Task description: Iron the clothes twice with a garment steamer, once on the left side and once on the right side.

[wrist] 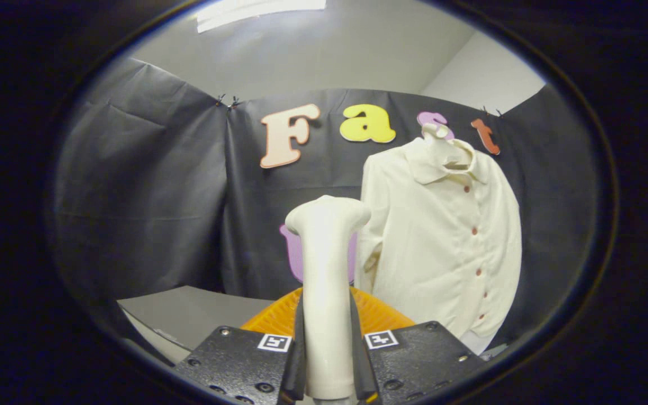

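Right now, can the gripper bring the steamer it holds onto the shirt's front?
Probably yes. The gripper has both fingers pressed on the steamer, whose head points up. The shirt hangs just beyond and to the right, with nothing between them.

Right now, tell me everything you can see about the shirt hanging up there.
The shirt is cream-white, of what looks like finely ribbed fabric, long-sleeved, with a folded collar and a row of small reddish buttons down the front, done up. It hangs upright on a pale hanger against the black cloth wall, front facing the camera, sleeves hanging at its sides. It is beyond and to the right of the white steamer that the gripper holds, apart from the steamer's head.
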Demonstrator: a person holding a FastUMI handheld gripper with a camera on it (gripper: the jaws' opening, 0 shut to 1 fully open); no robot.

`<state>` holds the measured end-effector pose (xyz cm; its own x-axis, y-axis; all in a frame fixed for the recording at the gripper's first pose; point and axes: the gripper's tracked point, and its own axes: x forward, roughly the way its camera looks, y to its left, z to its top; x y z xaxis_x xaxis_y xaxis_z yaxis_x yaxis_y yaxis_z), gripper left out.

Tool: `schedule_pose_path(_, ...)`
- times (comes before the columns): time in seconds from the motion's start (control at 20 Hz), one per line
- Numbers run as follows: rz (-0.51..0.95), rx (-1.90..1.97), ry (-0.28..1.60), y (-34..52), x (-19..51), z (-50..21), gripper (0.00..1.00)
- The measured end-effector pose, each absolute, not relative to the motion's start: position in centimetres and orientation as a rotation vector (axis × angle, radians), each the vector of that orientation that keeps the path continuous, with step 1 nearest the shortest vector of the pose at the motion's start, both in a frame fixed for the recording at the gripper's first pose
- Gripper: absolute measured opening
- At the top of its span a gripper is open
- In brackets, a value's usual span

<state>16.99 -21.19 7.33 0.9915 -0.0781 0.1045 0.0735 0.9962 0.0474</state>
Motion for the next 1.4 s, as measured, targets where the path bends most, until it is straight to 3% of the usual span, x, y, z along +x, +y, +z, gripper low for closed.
schedule_pose_path(0.5, -0.187, 0.110, -0.169, -33.1, 19.7, 9.4, 0.33)
schedule_pose_path(1.4, -0.135, 0.125, -0.116, -35.9, 22.0, 2.5, 0.33)
